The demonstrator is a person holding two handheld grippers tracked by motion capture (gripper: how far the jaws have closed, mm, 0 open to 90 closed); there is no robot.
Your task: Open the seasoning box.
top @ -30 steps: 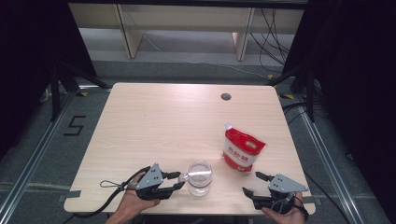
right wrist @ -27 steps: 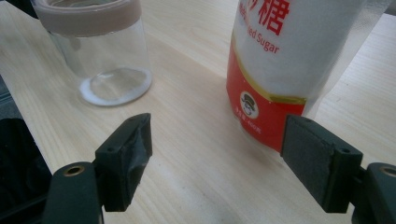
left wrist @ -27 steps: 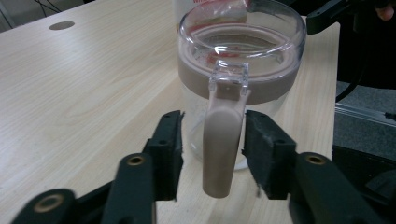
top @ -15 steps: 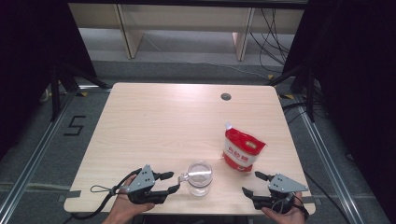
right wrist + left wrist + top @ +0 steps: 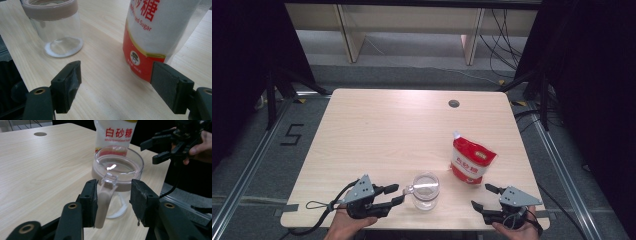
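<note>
A clear glass jar (image 5: pixel 425 190) is seen standing upright near the front edge of the light wooden table (image 5: pixel 377 130), and everything else is placed from it. A small clear tab juts from its rim toward the left gripper (image 5: pixel 393 194), which is held just beside the jar on that side, jaws parted and pointed at the tab; the jaws have just been closing, and contact with the tab cannot be told. A red and white sugar pouch (image 5: pixel 472 161) stands behind the jar and to its right. The right gripper (image 5: pixel 482 196) is held farther right of the jar, jaws apart and empty.
</note>
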